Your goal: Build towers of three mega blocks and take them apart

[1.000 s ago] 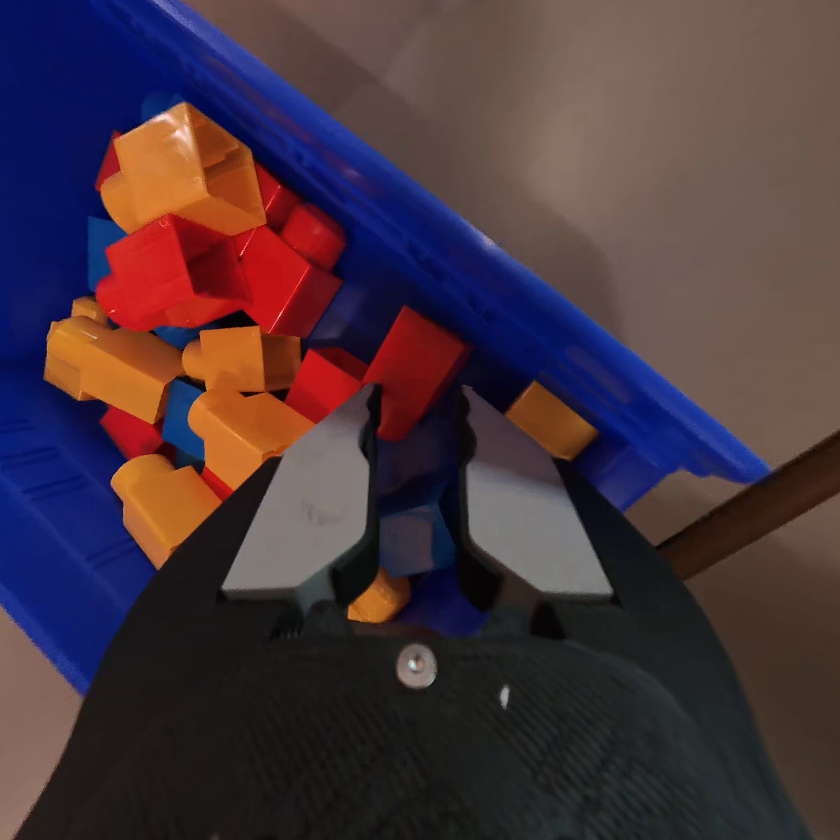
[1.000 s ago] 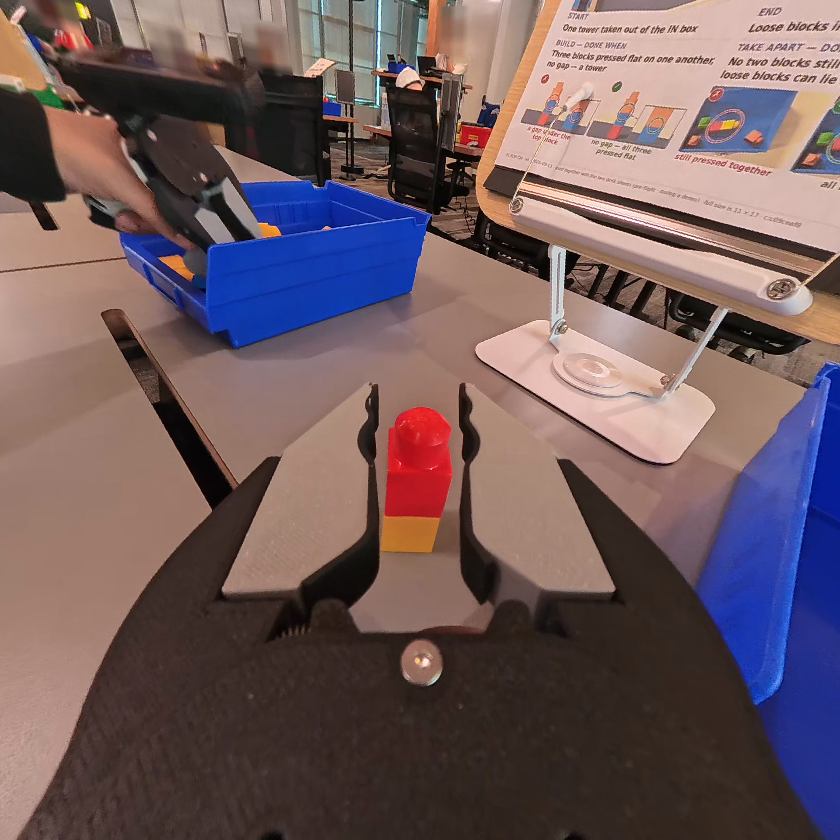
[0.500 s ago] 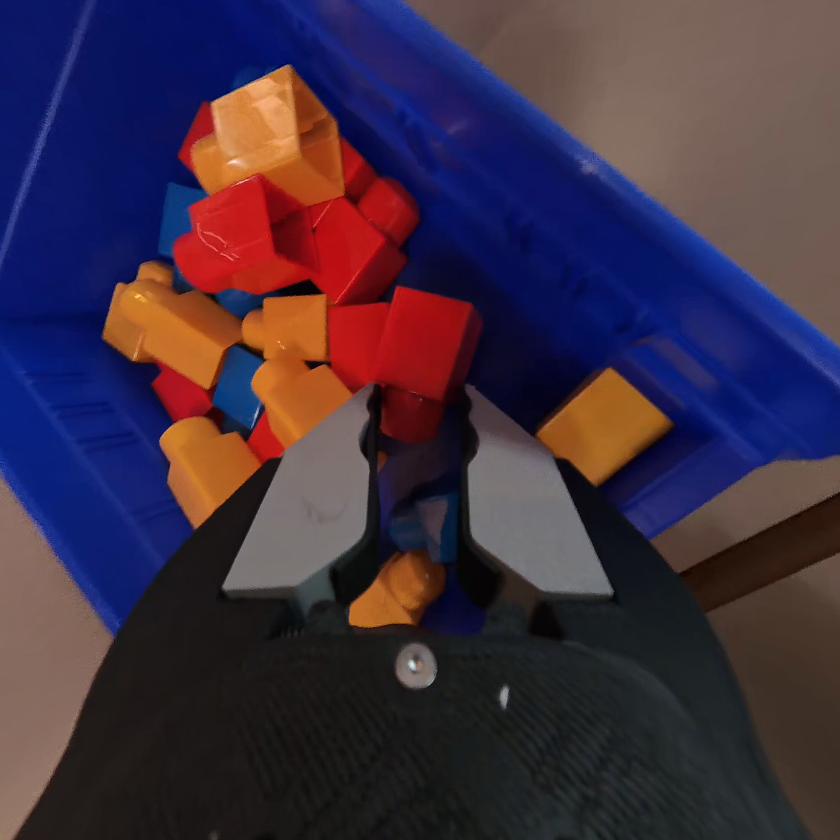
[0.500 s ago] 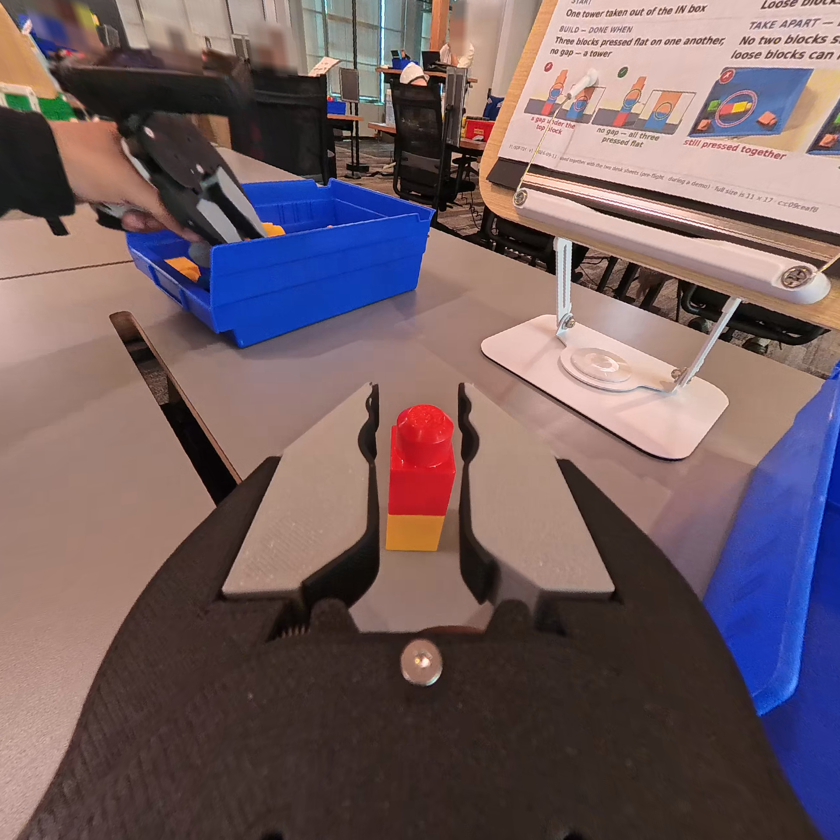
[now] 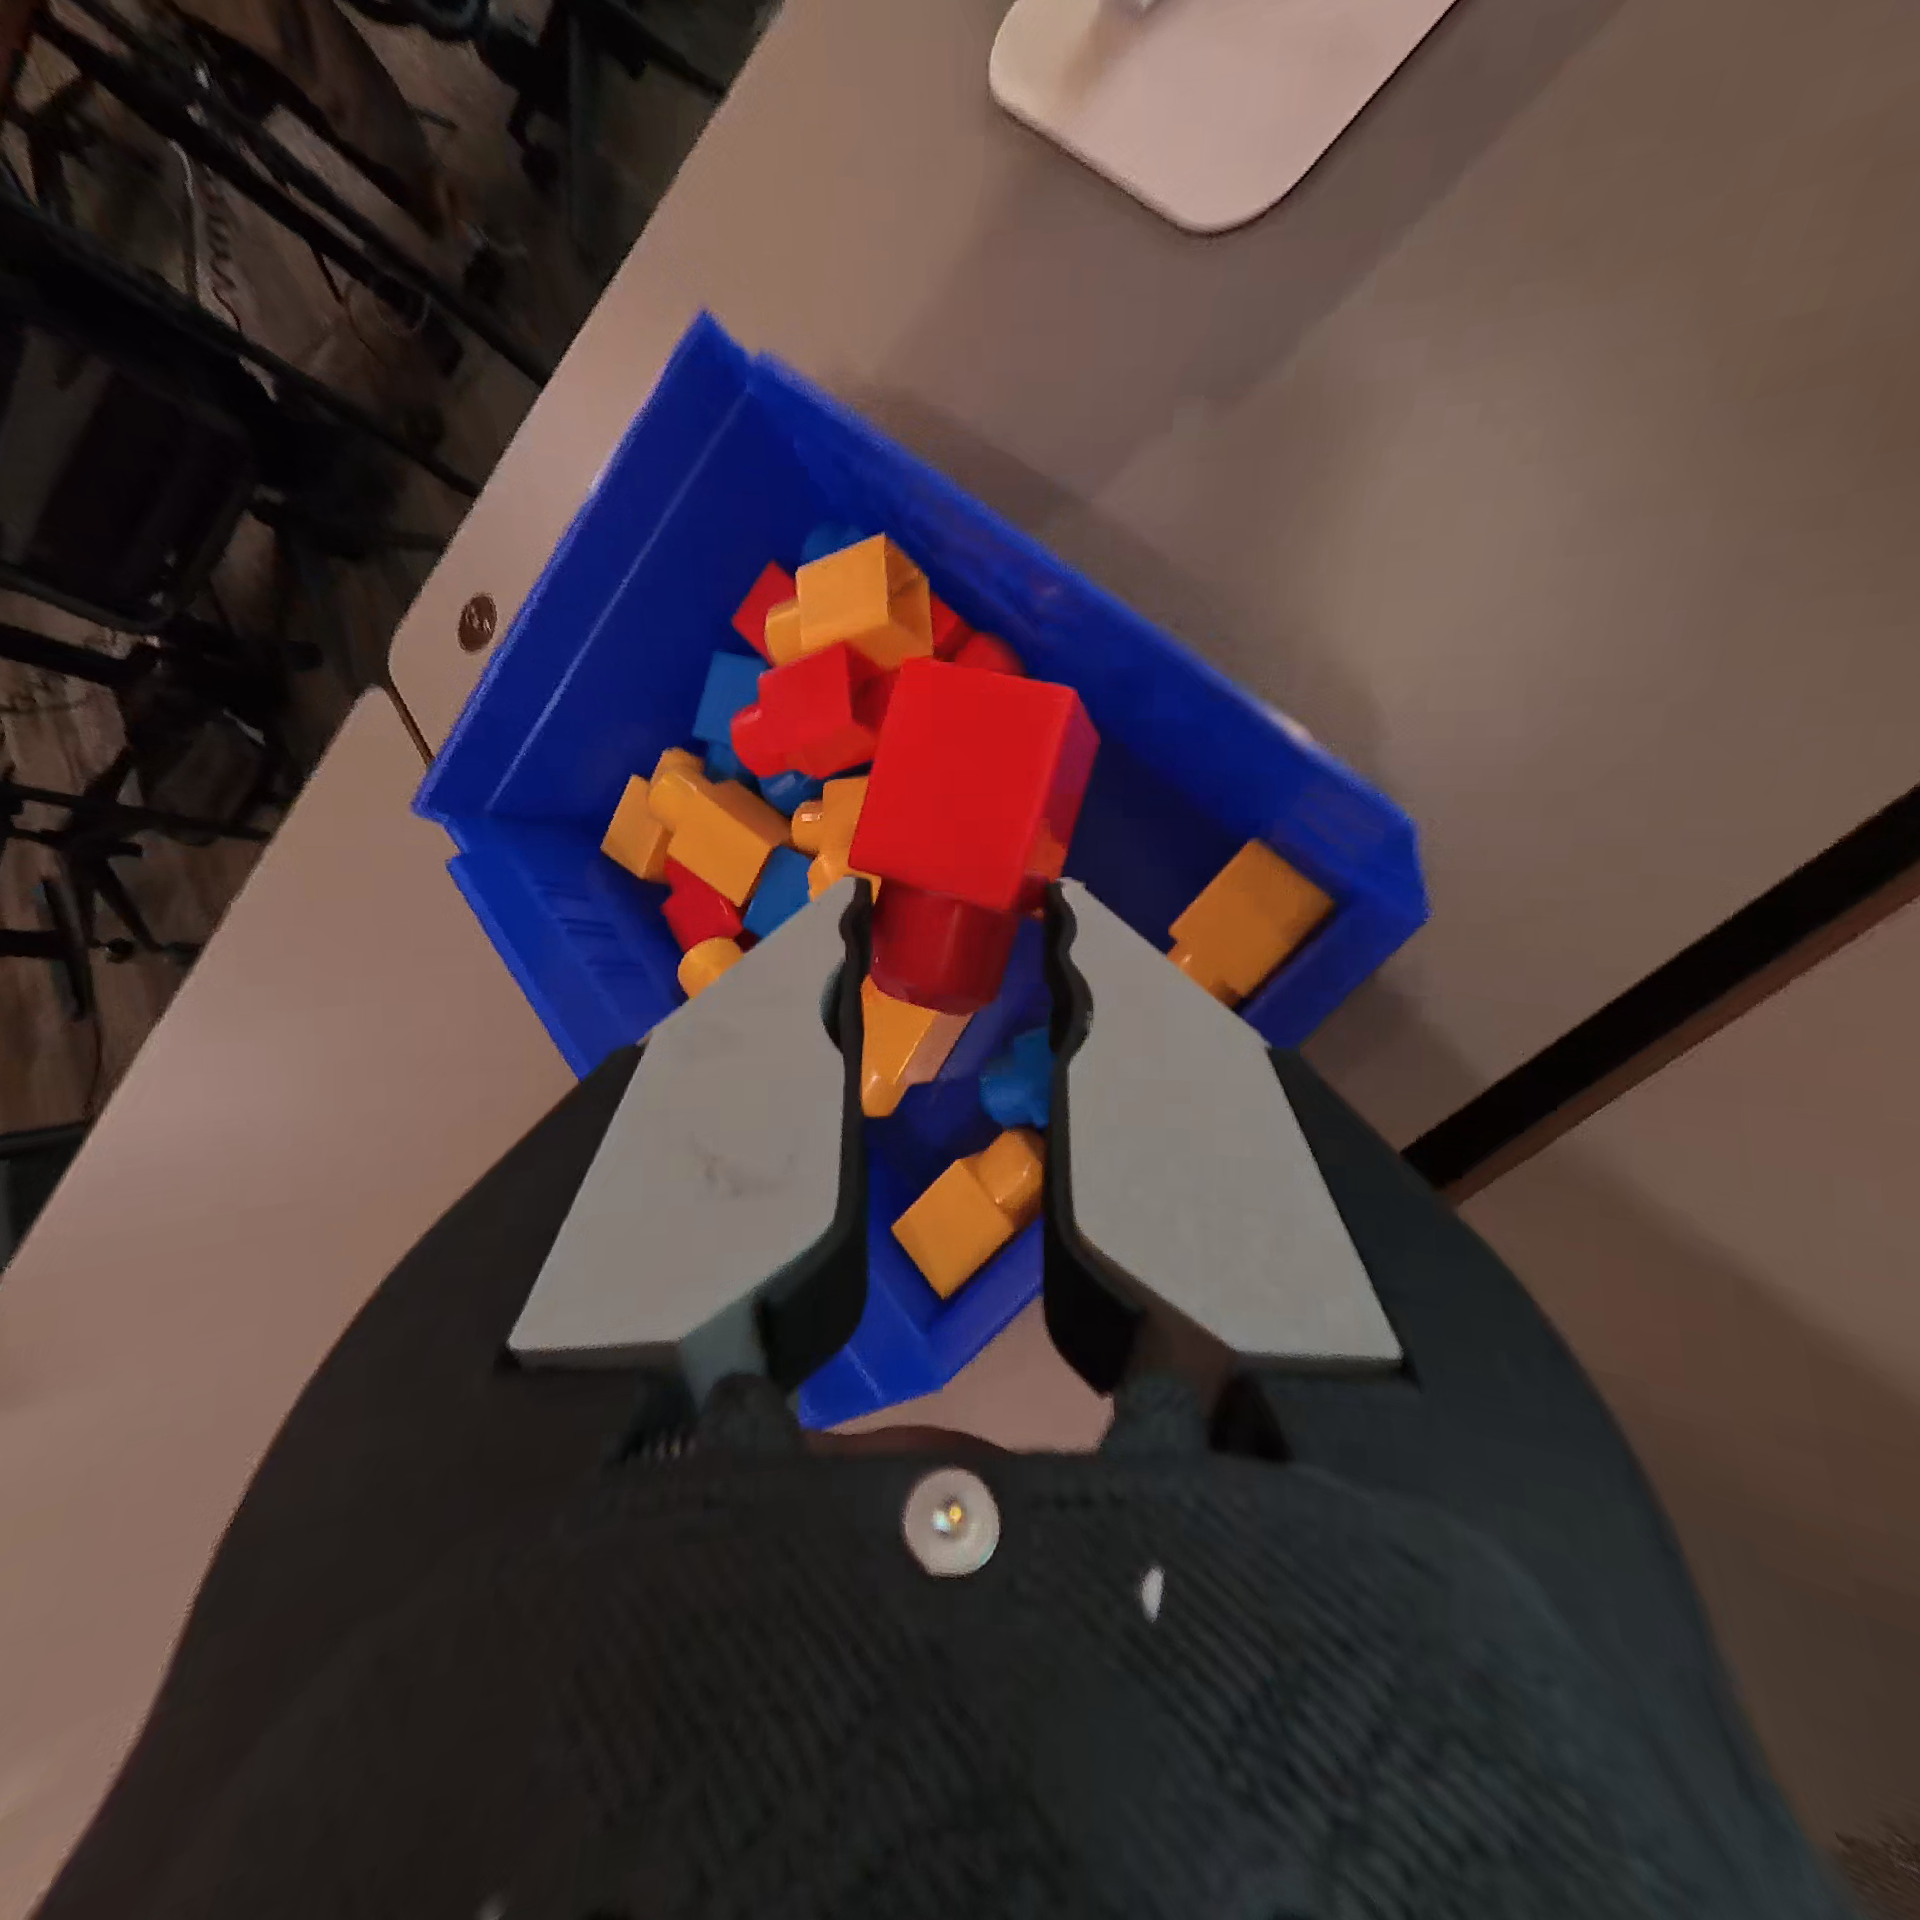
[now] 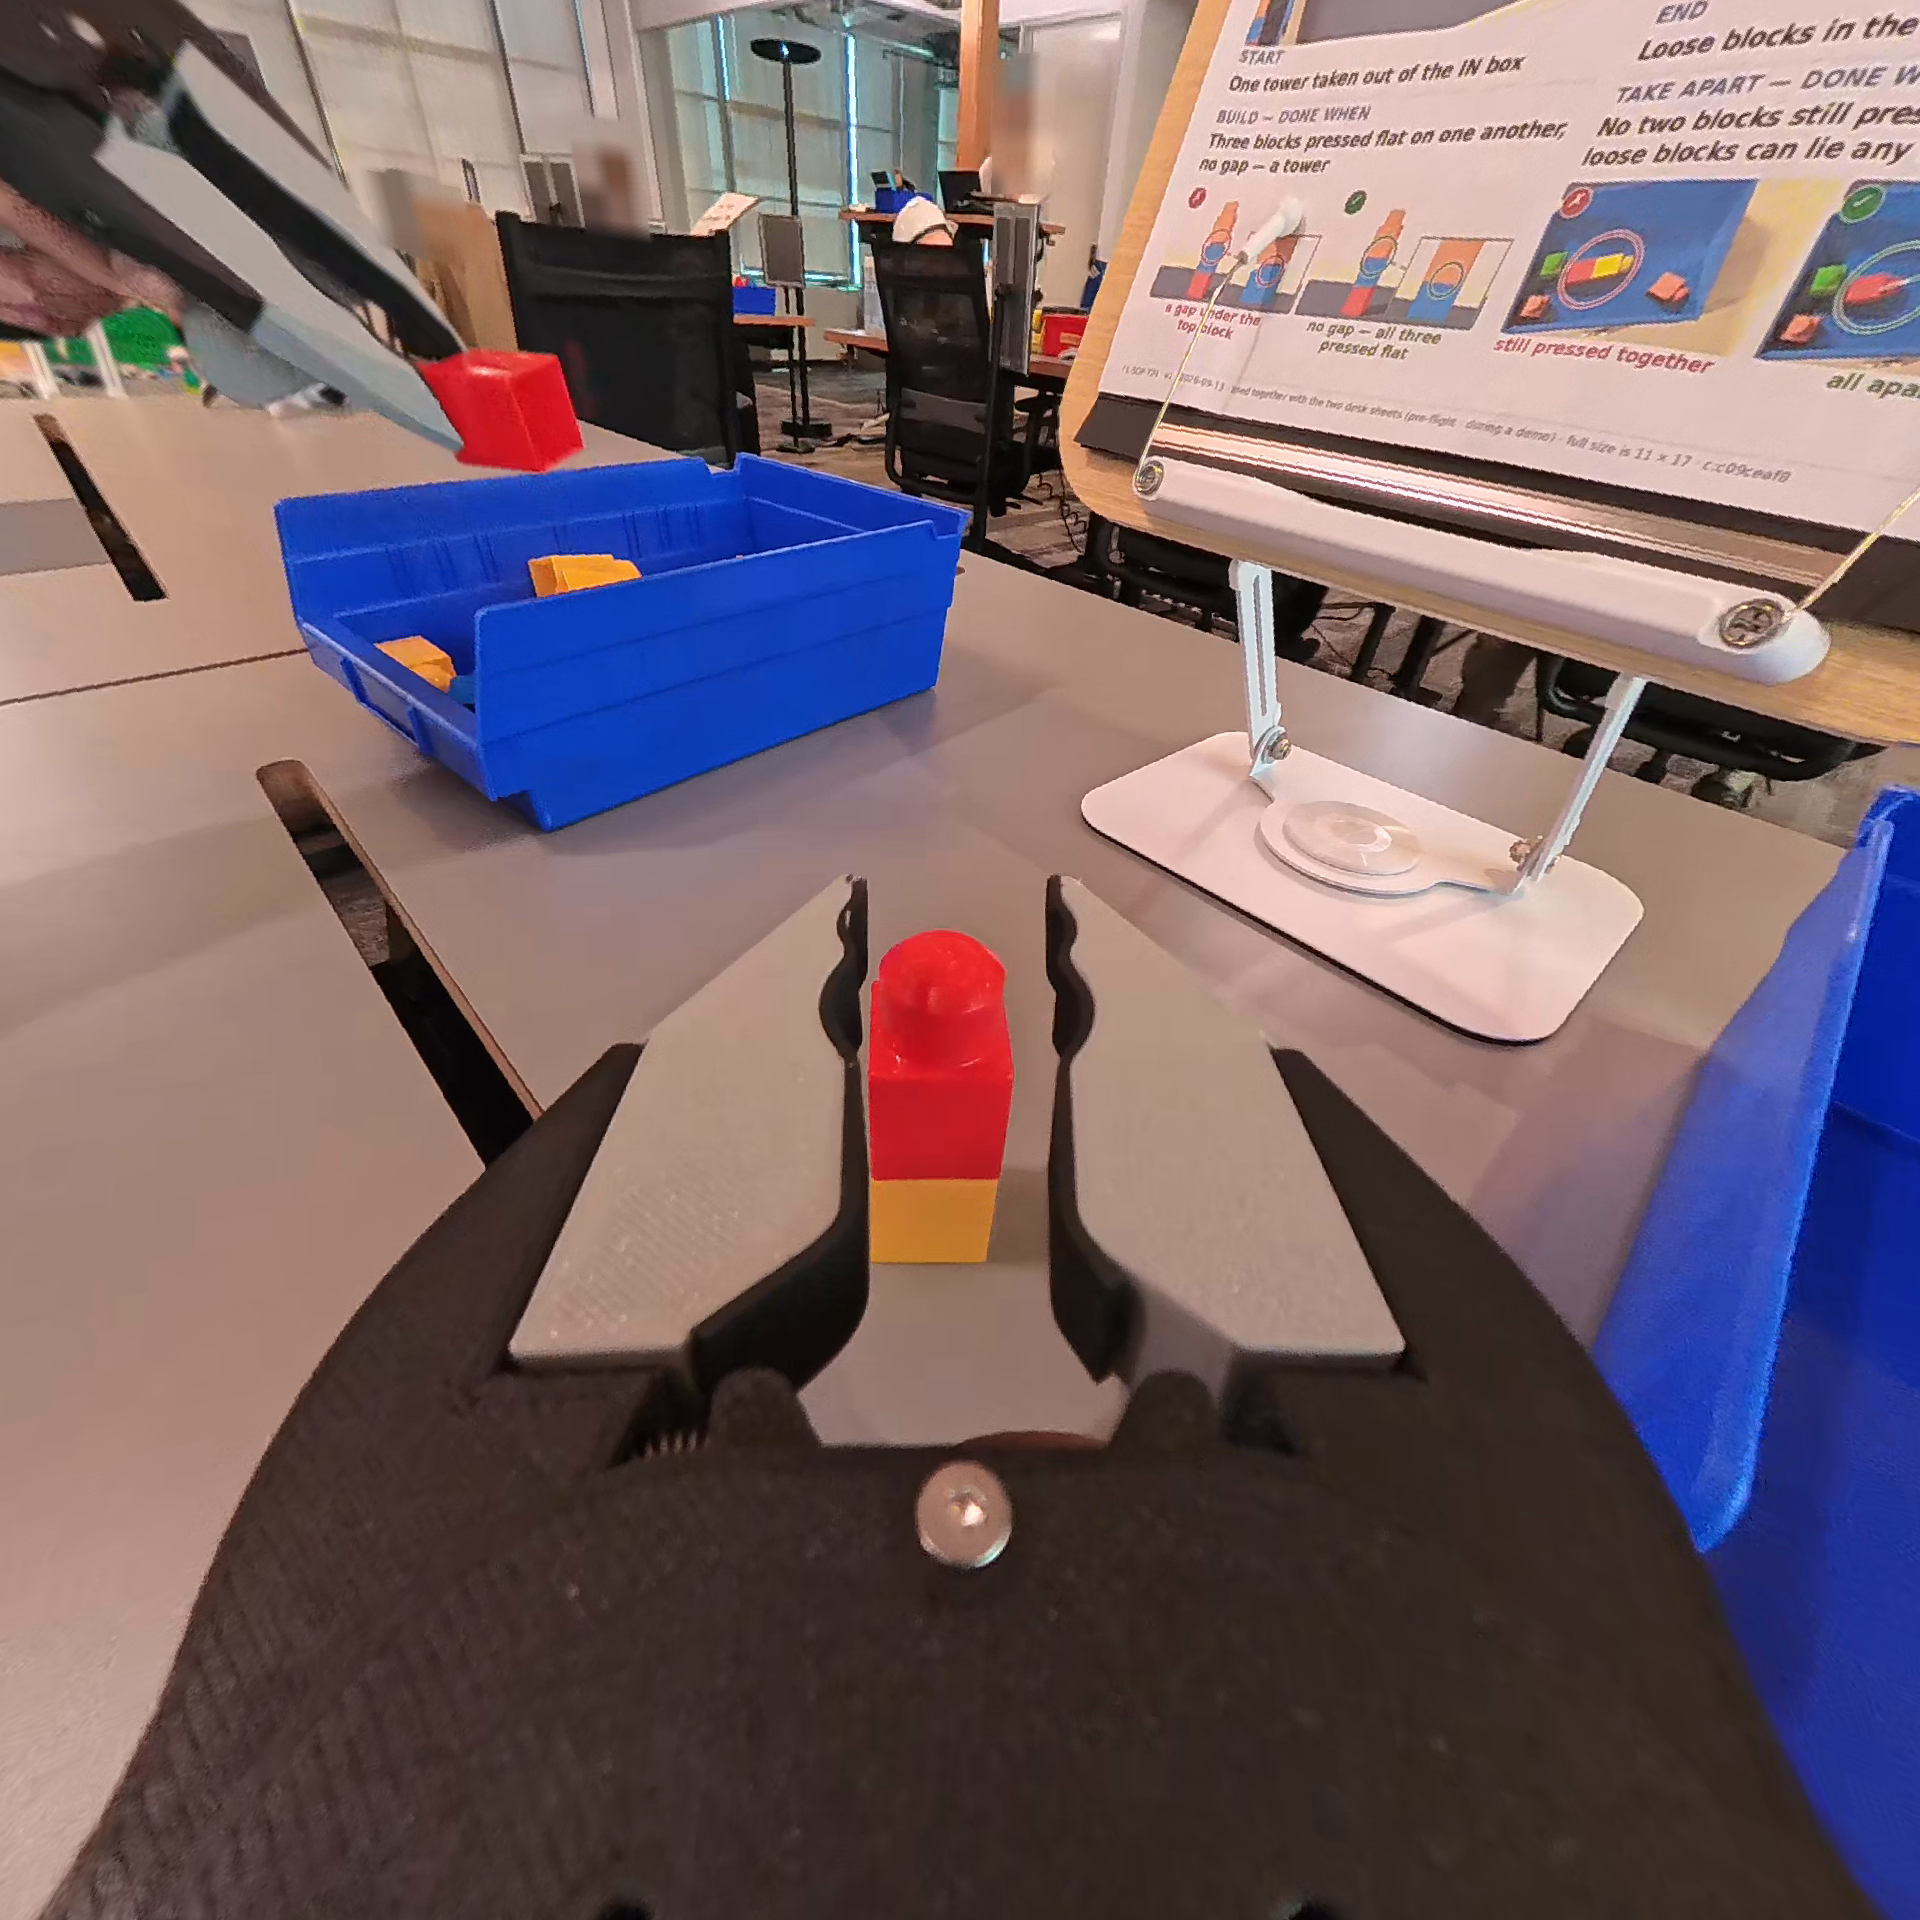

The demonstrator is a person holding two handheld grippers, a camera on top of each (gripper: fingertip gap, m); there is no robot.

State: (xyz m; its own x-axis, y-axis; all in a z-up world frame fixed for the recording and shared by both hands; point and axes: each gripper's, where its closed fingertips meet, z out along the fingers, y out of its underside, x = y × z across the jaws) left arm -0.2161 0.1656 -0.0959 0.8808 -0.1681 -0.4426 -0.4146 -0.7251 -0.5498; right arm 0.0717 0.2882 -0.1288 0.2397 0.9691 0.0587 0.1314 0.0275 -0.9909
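Red block [image 5: 971, 790], light rigid slick plastic, is pinched by its stud in the left hand-held gripper [image 5: 951, 914] above the blue bin [image 5: 1195, 707]; right hand-held gripper [image 6: 951, 914] open around the two-block stack [image 6: 938, 1112] mid-bench.

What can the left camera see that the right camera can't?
Only the left wrist view looks down into the pile of loose blocks and shows the red block's stud pinched by the left gripper. Only the right wrist view shows the two-block stack, red on yellow, standing between the open fingers of the right gripper, and the instruction board. Both show the red block lifted above the blue bin.
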